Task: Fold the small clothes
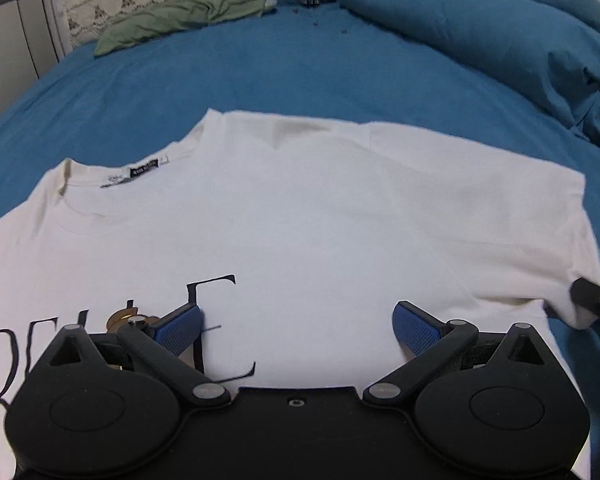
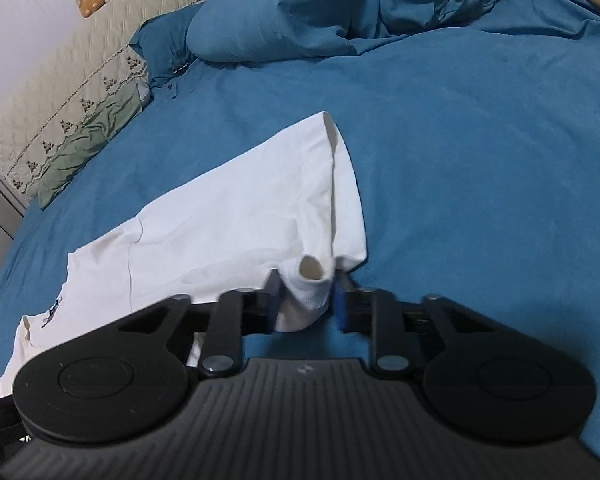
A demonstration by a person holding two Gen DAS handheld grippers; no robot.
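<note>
Right tongs (image 2: pixel 306 294) pinching the white tee's (image 1: pixel 300 208) bunched sleeve corner (image 2: pixel 308 280); left tongs (image 1: pixel 296 330) spread wide over its black lettering (image 1: pixel 216 320), shirt flat on blue bedding (image 1: pixel 260 72).

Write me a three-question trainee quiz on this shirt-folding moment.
1. True or false: the left hand-held gripper is closed on the white shirt.
2. Which part of the shirt sits between the right hand-held gripper's fingers: A collar, B sleeve, C bottom hem?
3. What colour is the bed cover under the shirt?

Key: 1 false, it is open above the shirt; 2 B; 3 blue.
</note>
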